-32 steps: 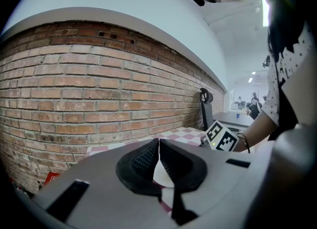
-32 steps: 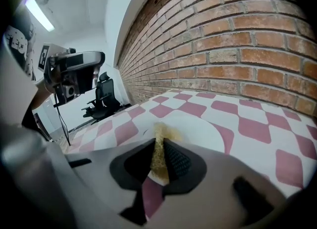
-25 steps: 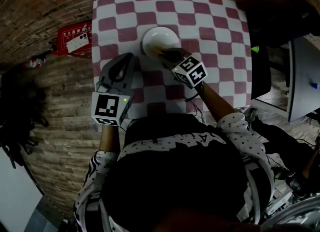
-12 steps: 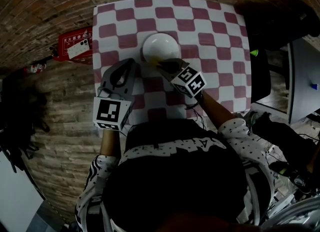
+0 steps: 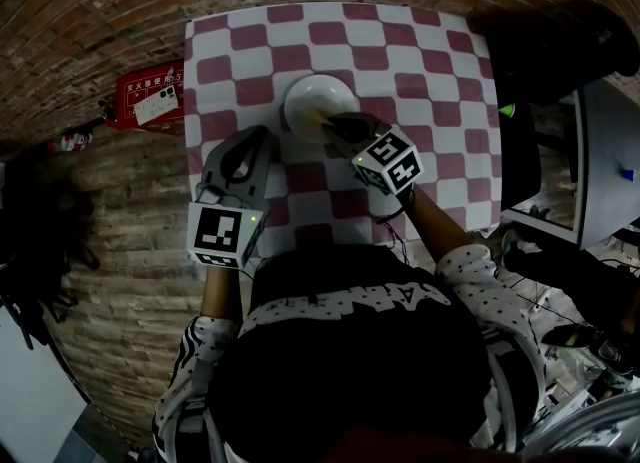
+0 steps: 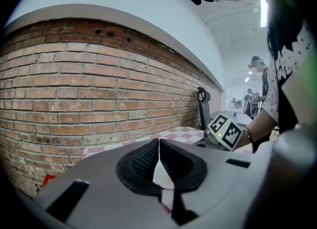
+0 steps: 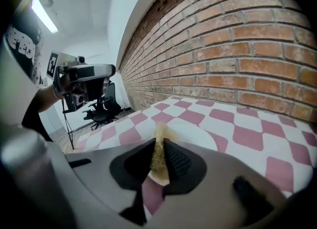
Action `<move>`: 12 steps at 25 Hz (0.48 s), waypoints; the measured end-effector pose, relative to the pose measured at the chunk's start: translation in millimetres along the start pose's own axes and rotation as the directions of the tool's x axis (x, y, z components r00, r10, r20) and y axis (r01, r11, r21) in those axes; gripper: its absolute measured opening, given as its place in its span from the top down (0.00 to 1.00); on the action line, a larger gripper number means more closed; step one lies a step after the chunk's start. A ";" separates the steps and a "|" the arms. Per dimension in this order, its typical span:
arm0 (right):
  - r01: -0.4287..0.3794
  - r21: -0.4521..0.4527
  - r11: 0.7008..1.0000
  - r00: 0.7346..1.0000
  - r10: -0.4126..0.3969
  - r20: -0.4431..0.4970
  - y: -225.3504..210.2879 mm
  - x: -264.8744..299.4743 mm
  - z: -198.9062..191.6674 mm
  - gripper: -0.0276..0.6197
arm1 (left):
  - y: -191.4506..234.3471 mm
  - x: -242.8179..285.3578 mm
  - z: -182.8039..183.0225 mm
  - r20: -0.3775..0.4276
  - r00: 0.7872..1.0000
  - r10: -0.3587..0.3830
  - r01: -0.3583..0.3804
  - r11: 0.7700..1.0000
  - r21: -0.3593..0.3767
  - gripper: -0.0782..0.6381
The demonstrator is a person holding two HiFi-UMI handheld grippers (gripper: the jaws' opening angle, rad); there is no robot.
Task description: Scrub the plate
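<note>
A white plate lies on the red-and-white checkered tablecloth. My right gripper is at the plate's near right rim, shut on a yellow scrubbing pad that reaches onto the plate. My left gripper hovers just left of and nearer than the plate, its jaws together with nothing between them. The left gripper view shows the right gripper's marker cube and little of the plate.
A brick wall runs behind and left of the table. A red box sits by the table's left edge. A dark office chair and a grey desk stand at the right.
The right gripper with the pad has shifted slightly right and forward along the plate's near rim. The left gripper has barely moved.
</note>
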State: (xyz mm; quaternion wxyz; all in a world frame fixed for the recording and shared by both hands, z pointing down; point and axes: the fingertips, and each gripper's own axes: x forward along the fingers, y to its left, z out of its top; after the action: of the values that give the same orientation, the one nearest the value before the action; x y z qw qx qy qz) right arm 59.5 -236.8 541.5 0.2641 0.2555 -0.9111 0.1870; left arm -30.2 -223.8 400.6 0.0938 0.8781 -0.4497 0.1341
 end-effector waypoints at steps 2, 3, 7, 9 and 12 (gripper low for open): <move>0.038 0.005 0.999 0.999 -0.038 0.005 -17.5 -4.4 1.8 0.87 | 0.1 -0.1 -1.3 -0.004 1.000 0.002 -0.002 1.000 0.002 0.87; 0.054 0.010 0.998 0.998 -0.054 0.009 -26.0 -6.6 2.4 0.87 | 0.2 -0.2 -1.7 -0.006 1.000 0.004 -0.004 1.000 0.003 0.87; 0.121 0.000 0.993 0.993 -0.121 0.013 -58.8 -11.6 1.7 0.87 | 1.8 0.2 -2.7 -0.013 1.000 0.016 -0.016 1.000 0.000 0.87; 0.141 0.002 0.990 0.990 -0.141 0.008 -69.6 -11.7 0.0 0.87 | 2.9 0.0 -3.1 -0.015 1.000 0.020 -0.020 1.000 -0.001 0.87; 0.155 0.022 0.988 0.988 -0.156 0.006 -79.0 -10.0 -3.6 0.87 | 4.7 -0.6 -4.3 -0.019 0.999 0.027 -0.027 1.000 -0.002 0.87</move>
State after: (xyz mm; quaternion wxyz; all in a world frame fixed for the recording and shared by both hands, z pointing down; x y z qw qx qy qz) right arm 112.8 -294.5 554.8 0.2714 0.3293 -0.8874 0.1745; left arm -35.0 -224.9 404.6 0.0972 0.8705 -0.4607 0.1433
